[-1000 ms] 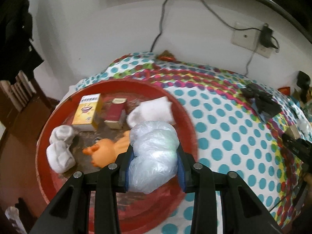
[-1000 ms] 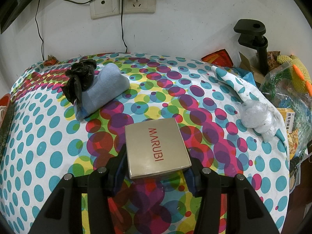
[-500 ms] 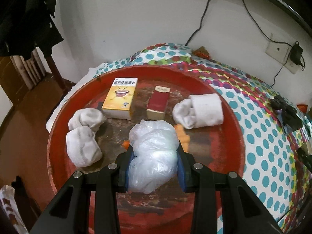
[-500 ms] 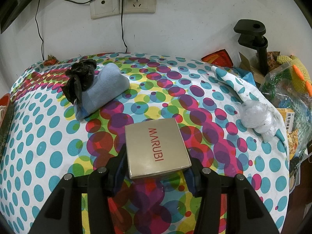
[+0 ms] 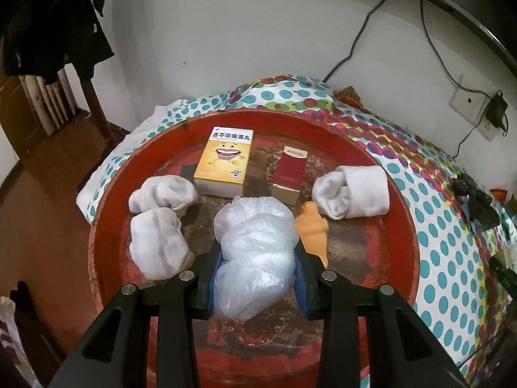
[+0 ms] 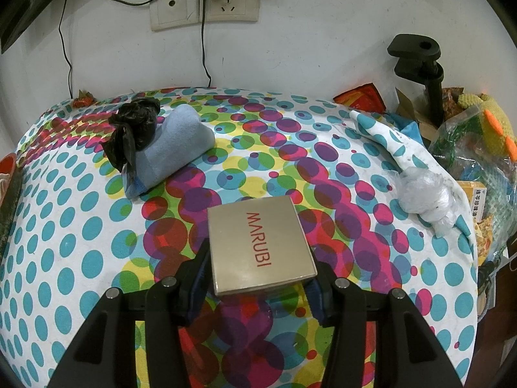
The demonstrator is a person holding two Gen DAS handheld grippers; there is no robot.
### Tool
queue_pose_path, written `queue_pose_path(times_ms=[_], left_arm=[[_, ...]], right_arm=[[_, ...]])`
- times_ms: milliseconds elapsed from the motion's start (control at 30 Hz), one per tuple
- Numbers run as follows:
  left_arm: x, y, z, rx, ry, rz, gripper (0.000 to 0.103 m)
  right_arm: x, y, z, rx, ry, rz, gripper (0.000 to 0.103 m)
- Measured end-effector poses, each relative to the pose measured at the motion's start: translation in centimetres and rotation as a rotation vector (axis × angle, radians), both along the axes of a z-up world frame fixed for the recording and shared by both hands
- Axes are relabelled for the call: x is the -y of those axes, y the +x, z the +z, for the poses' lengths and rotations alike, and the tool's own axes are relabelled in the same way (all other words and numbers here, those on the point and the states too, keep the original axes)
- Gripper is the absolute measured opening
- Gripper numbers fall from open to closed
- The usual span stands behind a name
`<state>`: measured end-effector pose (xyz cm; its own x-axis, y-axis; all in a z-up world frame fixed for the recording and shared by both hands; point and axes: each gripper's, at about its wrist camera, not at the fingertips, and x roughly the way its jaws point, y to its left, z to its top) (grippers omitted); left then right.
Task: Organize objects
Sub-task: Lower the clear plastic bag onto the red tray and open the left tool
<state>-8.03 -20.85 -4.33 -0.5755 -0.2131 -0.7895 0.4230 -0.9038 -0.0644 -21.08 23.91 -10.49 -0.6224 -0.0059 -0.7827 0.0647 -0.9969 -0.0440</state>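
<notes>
A white wall (image 6: 323,48) backs the whole scene, carrying a double socket plate (image 6: 206,9) with a black adapter plugged in and thin black cables hanging down. On the far left of the left wrist view, a brown wooden floor (image 5: 38,194) and a dark garment (image 5: 48,19) draped over wooden furniture fill the room's edge.

The work surface is a table covered by a polka-dot cloth (image 6: 80,226), white with teal, magenta and yellow dots. At its left end sits 1 round red tray (image 5: 387,274), worn dark in the middle. In the tray lie 3 rolled white socks (image 5: 352,190), a yellow box (image 5: 224,161), a dark red box (image 5: 289,174) and an orange rubber toy (image 5: 313,229).

The left gripper (image 5: 257,271) is clamped on a crumpled clear plastic bag (image 5: 255,249), held over the tray's middle.

Further right on the cloth rest a rolled blue cloth (image 6: 174,152) with a black plastic bag (image 6: 132,129) touching it, and another clear bag (image 6: 423,197) near the cluttered right edge.

The right gripper (image 6: 258,278) grips a beige MARUBI box (image 6: 258,245) by its sides, above the cloth.
</notes>
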Motion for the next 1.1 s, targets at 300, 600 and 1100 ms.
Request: queue_pose_path(times_ms=[300,600,1100], left_arm=[[1.3,0.3,-0.7,0.019,-0.012,0.025,0.034],[1.5,0.4,-0.9,0.024,-0.019,0.024,0.036],[1.9,1.1,-1.0,0.016,0.035,0.028,0.060]], right_arm=[[-0.1,0.0,0.1,-0.001,0.006,0.001,0.052],[-0.1,0.0,0.1,-0.002,0.010,0.002,0.052],[-0.3,-0.1,0.0,-0.004,0.025,0.006,0.052]])
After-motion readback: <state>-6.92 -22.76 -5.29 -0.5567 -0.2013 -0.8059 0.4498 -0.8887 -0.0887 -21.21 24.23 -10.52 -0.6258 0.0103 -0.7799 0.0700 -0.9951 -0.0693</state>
